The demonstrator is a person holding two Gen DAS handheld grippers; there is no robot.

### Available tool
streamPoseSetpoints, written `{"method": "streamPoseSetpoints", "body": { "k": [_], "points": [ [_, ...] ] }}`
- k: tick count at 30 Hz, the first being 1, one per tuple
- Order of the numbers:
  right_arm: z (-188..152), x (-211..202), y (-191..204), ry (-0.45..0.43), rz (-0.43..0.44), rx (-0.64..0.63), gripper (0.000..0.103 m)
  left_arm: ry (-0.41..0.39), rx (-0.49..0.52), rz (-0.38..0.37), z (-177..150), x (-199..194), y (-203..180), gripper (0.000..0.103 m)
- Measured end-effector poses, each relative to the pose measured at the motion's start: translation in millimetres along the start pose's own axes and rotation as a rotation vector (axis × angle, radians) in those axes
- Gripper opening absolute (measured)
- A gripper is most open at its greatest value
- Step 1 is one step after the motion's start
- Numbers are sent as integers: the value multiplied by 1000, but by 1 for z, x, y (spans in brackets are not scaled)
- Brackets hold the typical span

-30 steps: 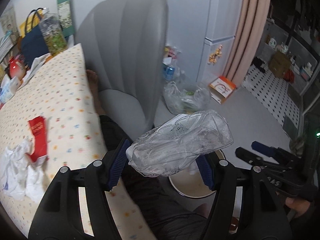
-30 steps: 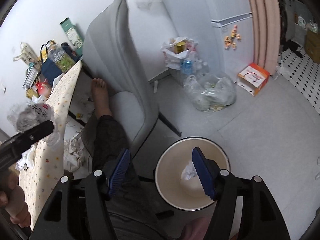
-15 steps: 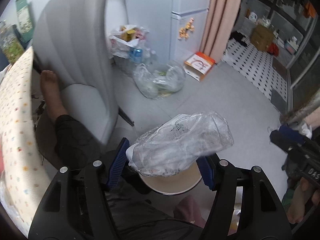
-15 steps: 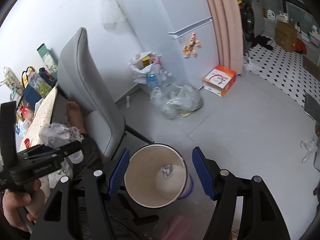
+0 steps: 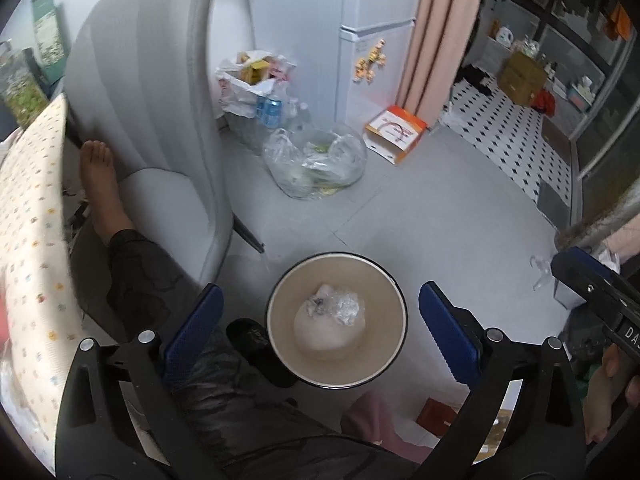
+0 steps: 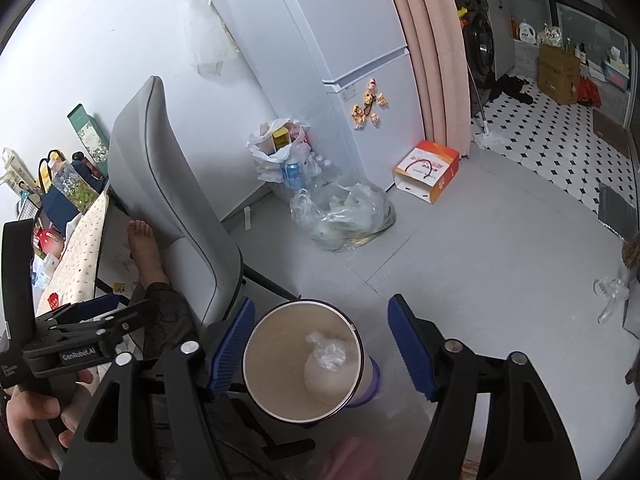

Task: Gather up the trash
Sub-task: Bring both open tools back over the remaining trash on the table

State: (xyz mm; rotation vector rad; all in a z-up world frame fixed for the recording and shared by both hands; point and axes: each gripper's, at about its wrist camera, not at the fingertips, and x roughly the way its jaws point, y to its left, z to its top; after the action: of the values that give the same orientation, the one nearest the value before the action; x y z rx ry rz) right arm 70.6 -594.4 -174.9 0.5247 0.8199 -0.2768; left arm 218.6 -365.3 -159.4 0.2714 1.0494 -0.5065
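A round cream bin with a dark rim (image 5: 401, 312) stands on the grey floor right under both grippers. A crumpled clear plastic wad (image 5: 338, 305) lies at its bottom on something white. My left gripper (image 5: 322, 326) hovers above the bin, its jaws opening wide with nothing between the blue pads. The right wrist view shows the same bin (image 6: 260, 364) and the wad (image 6: 329, 354) below my right gripper (image 6: 320, 346), whose jaws are also opening and hold nothing. Each gripper appears at the edge of the other's view: right gripper (image 5: 580, 274), left gripper (image 6: 116, 314).
A grey chair (image 5: 160, 120) stands left of the bin, with a person's leg and bare foot (image 5: 98, 176) resting on its seat. The dotted tablecloth (image 5: 28, 216) is far left. A black slipper (image 5: 256, 344) touches the bin. Clear trash bag (image 5: 316, 162), orange box (image 5: 396, 134), fridge (image 6: 332, 40) lie beyond.
The left gripper let go of the clear plastic wad, which now lies in the bin, and its jaws spread wide. The right gripper swung over the bin and opened a little more.
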Motion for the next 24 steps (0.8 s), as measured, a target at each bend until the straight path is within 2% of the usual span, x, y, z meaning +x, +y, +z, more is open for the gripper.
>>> {"method": "streamPoseSetpoints", "body": {
  "k": [6, 10, 18, 24],
  "points": [
    [3, -16, 20, -34, 8, -38, 83, -78, -71, 17, -6, -37, 31, 97],
    [4, -30, 39, -67, 12, -62, 96, -146, -128, 26, -14, -68, 51, 97],
    [2, -52, 75, -91, 46, -112, 95, -268, -211, 36, -33, -131, 89, 97],
    [0, -71, 109, -95, 114, -145, 95, -348, -262, 64, -51, -175, 117, 97]
  ]
}}
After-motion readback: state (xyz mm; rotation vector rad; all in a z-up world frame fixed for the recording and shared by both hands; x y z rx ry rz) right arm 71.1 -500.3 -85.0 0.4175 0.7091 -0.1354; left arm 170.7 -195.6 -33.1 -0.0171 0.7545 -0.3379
